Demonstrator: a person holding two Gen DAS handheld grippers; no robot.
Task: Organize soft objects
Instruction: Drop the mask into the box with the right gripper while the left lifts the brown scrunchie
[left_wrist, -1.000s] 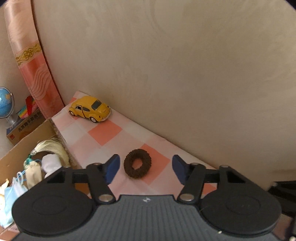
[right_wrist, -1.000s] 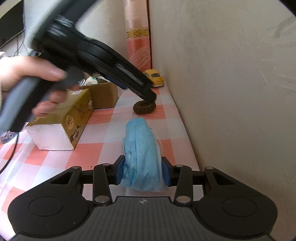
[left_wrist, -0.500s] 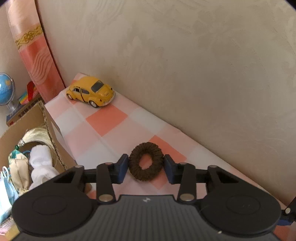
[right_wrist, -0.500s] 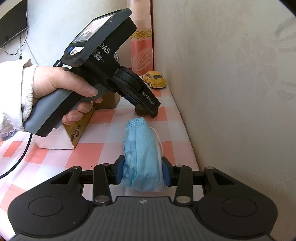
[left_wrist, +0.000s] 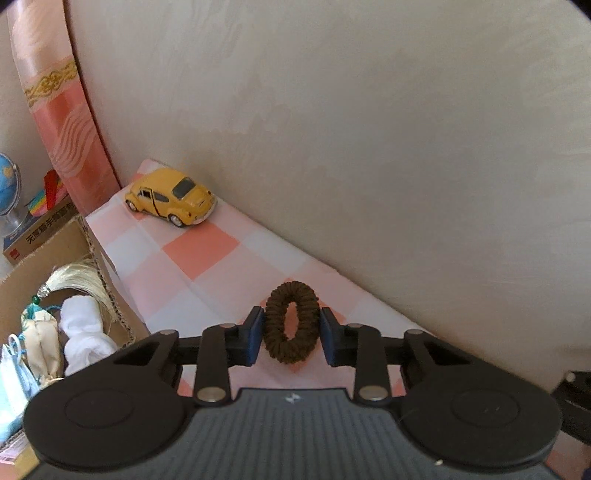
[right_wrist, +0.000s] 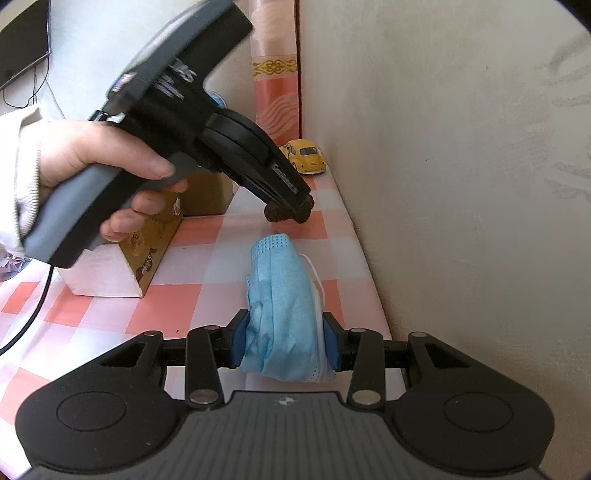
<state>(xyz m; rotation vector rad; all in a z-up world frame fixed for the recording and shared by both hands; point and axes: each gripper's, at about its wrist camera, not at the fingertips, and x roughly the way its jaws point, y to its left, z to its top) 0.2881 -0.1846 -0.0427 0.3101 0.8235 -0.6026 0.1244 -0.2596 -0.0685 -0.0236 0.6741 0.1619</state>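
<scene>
My left gripper (left_wrist: 291, 334) is shut on a brown hair scrunchie (left_wrist: 291, 321), squeezed into a narrow oval and held a little above the checked tablecloth (left_wrist: 199, 251). In the right wrist view the scrunchie (right_wrist: 275, 214) hangs at the tip of the left gripper (right_wrist: 291, 205). My right gripper (right_wrist: 284, 341) is shut on a folded blue face mask (right_wrist: 282, 295) that lies along the tablecloth near the wall.
A cardboard box (left_wrist: 55, 240) at the left holds a white sock, a tassel and other soft things. A yellow toy car (left_wrist: 171, 201) stands at the far corner. A tissue box (right_wrist: 129, 266) lies left of the mask. The wall (right_wrist: 461, 184) runs close on the right.
My left gripper closed on the scrunchie, squeezed it narrower and lifted it off the cloth. My right gripper kept its hold on the mask and stayed put.
</scene>
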